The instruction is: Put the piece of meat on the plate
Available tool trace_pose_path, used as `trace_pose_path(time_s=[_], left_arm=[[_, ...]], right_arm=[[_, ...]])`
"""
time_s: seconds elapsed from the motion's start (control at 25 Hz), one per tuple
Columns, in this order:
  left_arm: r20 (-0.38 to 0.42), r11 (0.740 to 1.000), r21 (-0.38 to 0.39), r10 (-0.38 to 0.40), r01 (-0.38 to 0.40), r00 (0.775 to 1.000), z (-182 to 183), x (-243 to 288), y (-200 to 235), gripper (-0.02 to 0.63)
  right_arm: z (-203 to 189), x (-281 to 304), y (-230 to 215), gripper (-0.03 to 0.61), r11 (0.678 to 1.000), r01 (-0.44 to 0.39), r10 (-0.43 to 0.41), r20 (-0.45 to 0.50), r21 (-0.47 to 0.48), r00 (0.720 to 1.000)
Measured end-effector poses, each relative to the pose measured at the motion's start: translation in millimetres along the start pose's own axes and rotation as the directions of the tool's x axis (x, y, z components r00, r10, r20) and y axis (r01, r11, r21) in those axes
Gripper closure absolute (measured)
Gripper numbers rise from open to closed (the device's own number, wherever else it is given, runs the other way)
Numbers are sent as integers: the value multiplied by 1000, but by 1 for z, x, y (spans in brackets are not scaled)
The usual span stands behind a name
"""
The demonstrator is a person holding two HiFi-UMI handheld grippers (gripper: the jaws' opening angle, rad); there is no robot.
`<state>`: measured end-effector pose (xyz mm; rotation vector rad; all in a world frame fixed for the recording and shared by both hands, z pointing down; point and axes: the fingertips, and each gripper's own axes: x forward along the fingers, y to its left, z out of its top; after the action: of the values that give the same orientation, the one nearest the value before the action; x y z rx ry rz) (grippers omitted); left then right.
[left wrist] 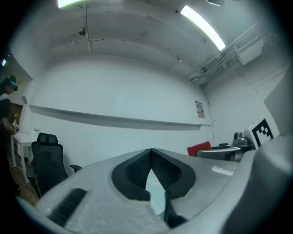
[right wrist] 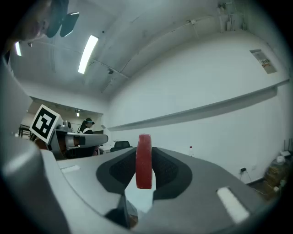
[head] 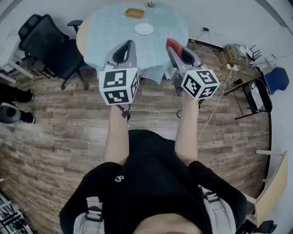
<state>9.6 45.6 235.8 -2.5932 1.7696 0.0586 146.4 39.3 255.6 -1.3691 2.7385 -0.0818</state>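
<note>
Meat (right wrist: 144, 161) in right gripper (head: 175, 48), plate (head: 144, 29) inside table (head: 103, 32) edge

A black swivel office chair (head: 43, 43) is seen at the upper left on the brown wood-plank floor (head: 59, 132). Tangled pale cables (head: 230, 55) and a blue chair (head: 278, 80) are found at the right edge.

The plate (head: 144, 29) is set on the tabletop (head: 105, 27), with an oblong item (head: 134, 13) behind it and a small can (head: 150, 4) at the far edge. The left gripper (head: 130, 44) and right gripper (head: 173, 47) are held side by side before the near edge. The piece of meat (right wrist: 144, 161) is clamped upright between the right fingers (right wrist: 170, 170). An office chair (head: 43, 43) is placed left of the tabletop, cables (head: 231, 57) to its right.
</note>
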Motion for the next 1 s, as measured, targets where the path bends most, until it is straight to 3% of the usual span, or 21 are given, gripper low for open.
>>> trace_pose_path(time_s=[0.28,0.72,1.0], left_arm=[[-5,1000,-12,-5,5,1000,-6,-8,-9,612],[-32,998,-56,-16,15,999,-29,-27,-20,612],[-26,999,-40,9,-10,1000,-23,-30,-21,612]], right_arm=[[-7,-9,9,476,999,-29,28,-20,-34,999],[-25,-28,12,476,999,-23,23,-3,40,1000],[-7,-30,9,474,999,-34,33,37,33,999]])
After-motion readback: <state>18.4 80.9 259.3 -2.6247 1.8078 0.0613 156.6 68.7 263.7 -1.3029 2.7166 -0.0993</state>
